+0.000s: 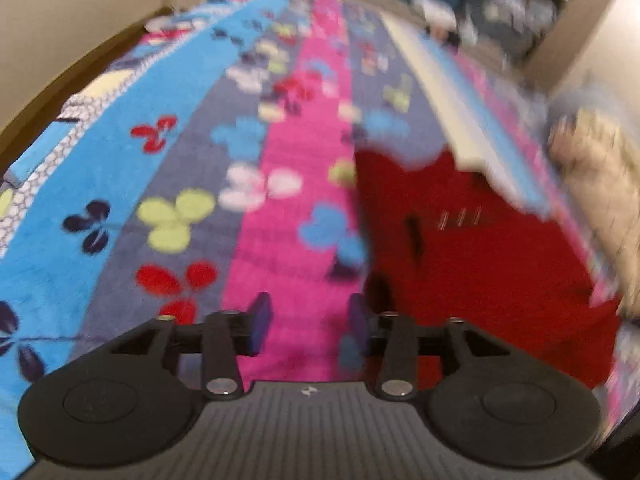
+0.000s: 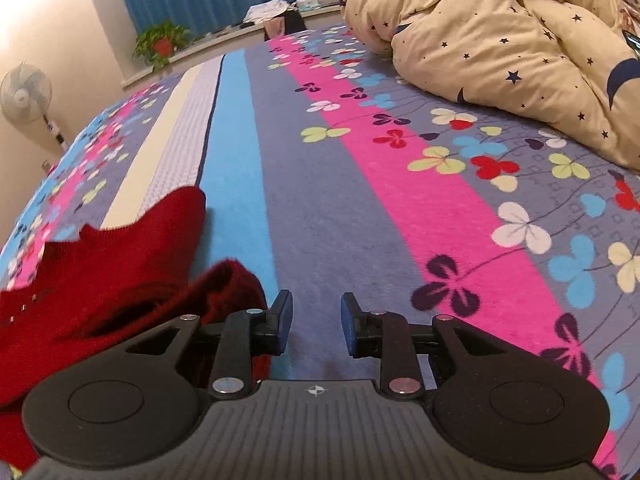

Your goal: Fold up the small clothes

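Red sweater (image 1: 480, 248) lies on the bedspread (image 2: 328, 208). Left gripper (image 1: 308, 326) and right gripper (image 2: 316, 324) stand apart, empty. Better to pinch one layer at the edge before folding.

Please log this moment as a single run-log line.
left gripper: open, empty | right gripper: open, empty | red garment: lying on bedspread, unheld

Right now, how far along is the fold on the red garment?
Done: red garment lies on the bedspread, its near edge bunched, possibly one fold. In hand: nothing; left gripper and right gripper are open, empty. Left: flattening, remaining folds.
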